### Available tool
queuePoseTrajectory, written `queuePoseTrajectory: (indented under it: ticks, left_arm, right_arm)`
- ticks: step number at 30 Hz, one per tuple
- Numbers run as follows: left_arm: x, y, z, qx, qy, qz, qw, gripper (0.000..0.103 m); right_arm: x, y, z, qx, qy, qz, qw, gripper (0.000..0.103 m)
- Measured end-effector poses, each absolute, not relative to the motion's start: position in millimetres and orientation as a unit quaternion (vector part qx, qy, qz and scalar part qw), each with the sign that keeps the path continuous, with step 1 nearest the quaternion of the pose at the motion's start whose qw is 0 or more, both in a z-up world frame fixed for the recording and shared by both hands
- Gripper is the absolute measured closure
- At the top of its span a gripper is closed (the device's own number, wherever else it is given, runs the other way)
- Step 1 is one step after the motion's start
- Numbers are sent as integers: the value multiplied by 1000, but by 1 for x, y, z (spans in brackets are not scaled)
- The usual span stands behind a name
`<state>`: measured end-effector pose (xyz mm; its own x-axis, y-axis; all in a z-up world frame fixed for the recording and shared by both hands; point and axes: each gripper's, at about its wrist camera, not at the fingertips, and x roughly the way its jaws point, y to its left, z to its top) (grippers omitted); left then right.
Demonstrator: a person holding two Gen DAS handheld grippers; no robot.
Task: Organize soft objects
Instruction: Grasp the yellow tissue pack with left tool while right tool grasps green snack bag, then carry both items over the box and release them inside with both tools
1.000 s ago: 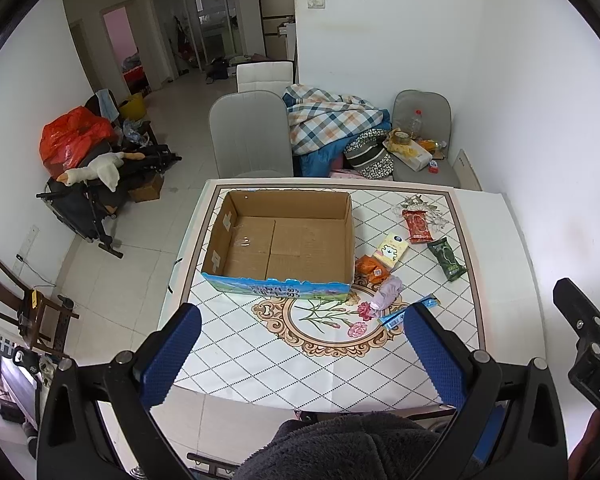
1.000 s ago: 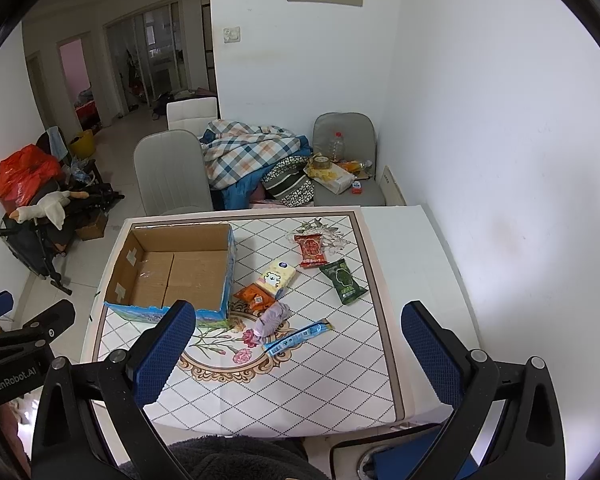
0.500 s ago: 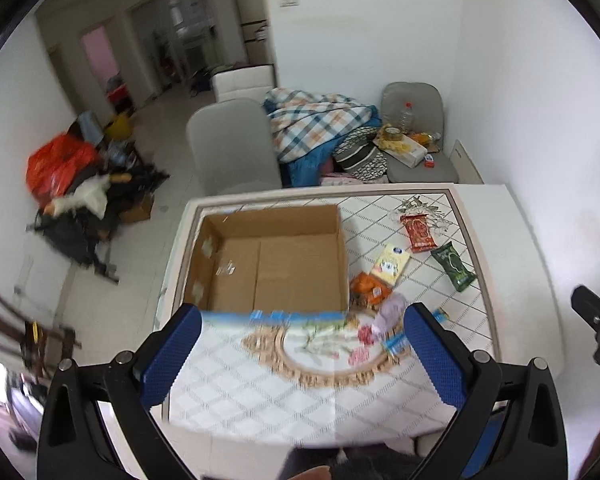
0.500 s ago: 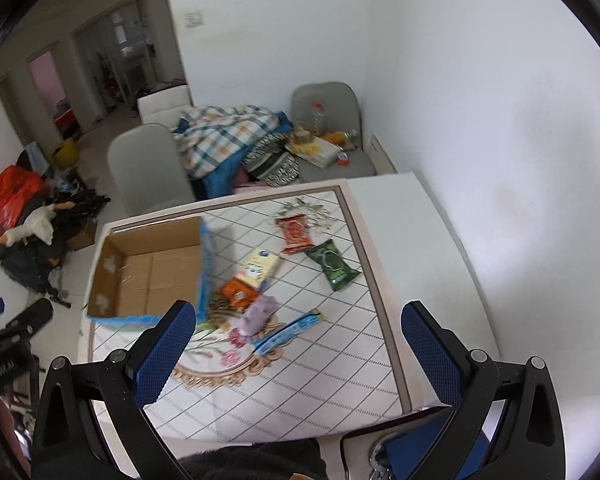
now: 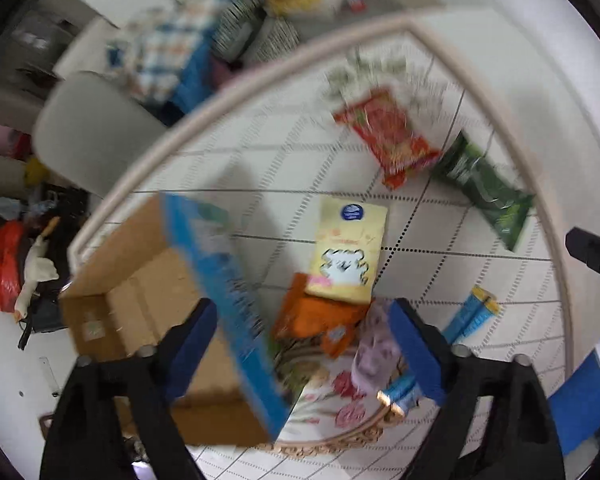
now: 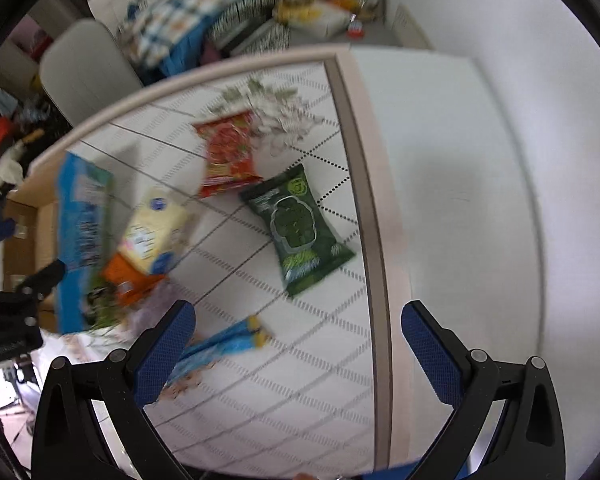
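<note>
Soft packets lie on the patterned tablecloth: a red one (image 5: 388,136), a green one (image 5: 484,192), a yellow one (image 5: 348,252), an orange one (image 5: 316,316), a lilac one (image 5: 374,356) and a blue stick pack (image 5: 470,314). They also show in the right wrist view: red packet (image 6: 228,152), green packet (image 6: 296,228), yellow packet (image 6: 152,228), blue stick pack (image 6: 220,348). My left gripper (image 5: 304,348) is open, low over the orange and lilac packets. My right gripper (image 6: 296,352) is open and empty above the cloth, just right of the blue stick pack.
An open cardboard box (image 5: 148,304) with a blue side stands at the left of the table. The white table edge (image 6: 460,200) lies to the right. Chairs (image 6: 84,64) with a plaid blanket stand behind the table. Both views are motion-blurred.
Both grippers have dropped down and forward close to the table; the packets now fill the views. Both stay open.
</note>
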<state>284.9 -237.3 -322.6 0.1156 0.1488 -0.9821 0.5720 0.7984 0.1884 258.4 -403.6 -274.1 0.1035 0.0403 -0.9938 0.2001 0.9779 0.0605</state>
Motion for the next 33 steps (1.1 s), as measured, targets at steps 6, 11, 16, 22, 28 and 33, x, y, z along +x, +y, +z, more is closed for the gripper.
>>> queuePoseTrajectory:
  ticks: [6, 11, 16, 22, 28, 33]
  left_arm:
    - [313, -269, -412, 296, 706, -170, 621, 30]
    - [324, -272, -442, 289, 731, -170, 595, 30]
    - [332, -271, -453, 278, 741, -166, 588, 41]
    - [336, -259, -446, 218, 753, -158, 600, 42]
    - [337, -233, -406, 137, 753, -133, 629, 42]
    - [327, -195, -335, 76, 726, -126, 672, 42]
  right_arm:
    - [311, -406, -367, 83, 722, -7, 686, 1]
    - [329, -407, -415, 91, 753, 6, 651, 3]
    - [338, -405, -438, 101, 765, 13, 636, 11]
    - [341, -408, -449, 97, 771, -11, 630, 47]
    - [331, -420, -440, 152, 758, -19, 634, 65]
    - [308, -423, -400, 184, 738, -29, 649, 66]
